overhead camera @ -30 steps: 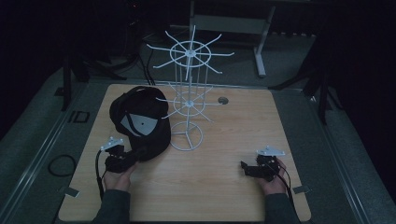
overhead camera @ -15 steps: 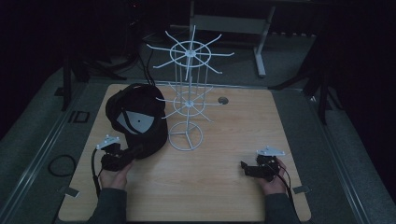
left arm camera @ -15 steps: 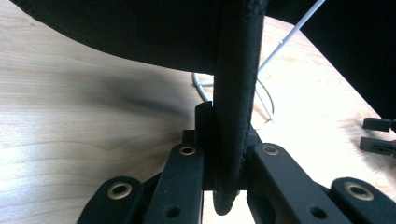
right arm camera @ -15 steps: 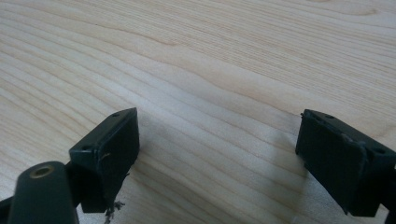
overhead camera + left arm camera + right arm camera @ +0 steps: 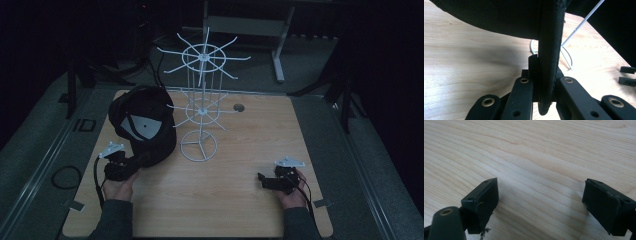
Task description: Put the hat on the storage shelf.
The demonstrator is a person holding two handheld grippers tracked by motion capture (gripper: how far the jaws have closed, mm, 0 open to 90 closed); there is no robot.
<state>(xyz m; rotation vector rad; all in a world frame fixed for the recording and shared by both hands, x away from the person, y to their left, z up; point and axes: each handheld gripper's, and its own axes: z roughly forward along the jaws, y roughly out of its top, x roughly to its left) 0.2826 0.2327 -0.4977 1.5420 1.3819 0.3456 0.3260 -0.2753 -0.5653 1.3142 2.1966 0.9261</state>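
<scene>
Nearest the person, the right gripper (image 5: 264,180) rests released on the wooden worktop (image 5: 240,200), jaws wide apart with nothing between them. The left gripper (image 5: 134,164) is clenched on the brim of the black cap (image 5: 145,125), which sits just beside the white wire rack (image 5: 200,112) farther back.

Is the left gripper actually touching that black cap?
Touching. The left gripper view shows the left gripper with both jaws shut on the cap brim.
</scene>
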